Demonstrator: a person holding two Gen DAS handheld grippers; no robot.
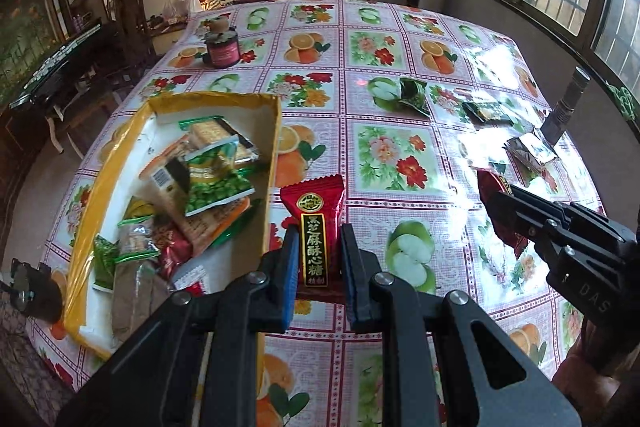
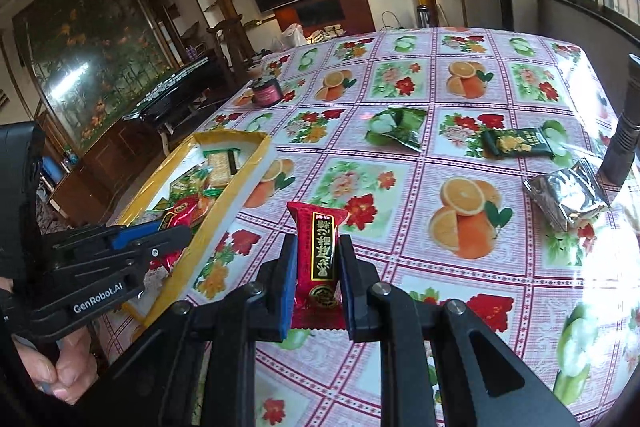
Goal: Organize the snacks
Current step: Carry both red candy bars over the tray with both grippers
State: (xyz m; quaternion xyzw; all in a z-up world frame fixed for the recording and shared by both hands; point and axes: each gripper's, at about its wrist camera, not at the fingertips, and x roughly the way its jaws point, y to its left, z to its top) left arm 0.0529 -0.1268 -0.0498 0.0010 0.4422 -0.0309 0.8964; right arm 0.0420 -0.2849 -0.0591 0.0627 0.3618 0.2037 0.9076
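My left gripper (image 1: 318,253) is shut on a red candy packet (image 1: 314,223) and holds it just right of the yellow-rimmed box (image 1: 276,131), which holds several snack packets. My right gripper (image 2: 314,267) is shut on another red candy packet (image 2: 318,247) above the tablecloth. In the left wrist view the right gripper (image 1: 504,211) shows at the right with its red packet (image 1: 490,185). In the right wrist view the left gripper (image 2: 176,235) is over the box rim (image 2: 224,203). Loose on the table lie a green packet (image 2: 396,131), a dark green packet (image 2: 516,143) and a silver packet (image 2: 568,197).
A dark red jar (image 1: 222,51) stands at the table's far left. A black flashlight (image 1: 564,107) stands at the right near the silver packet. The table carries a fruit-and-flower cloth (image 1: 384,155). A brown object (image 1: 36,291) sits left of the box.
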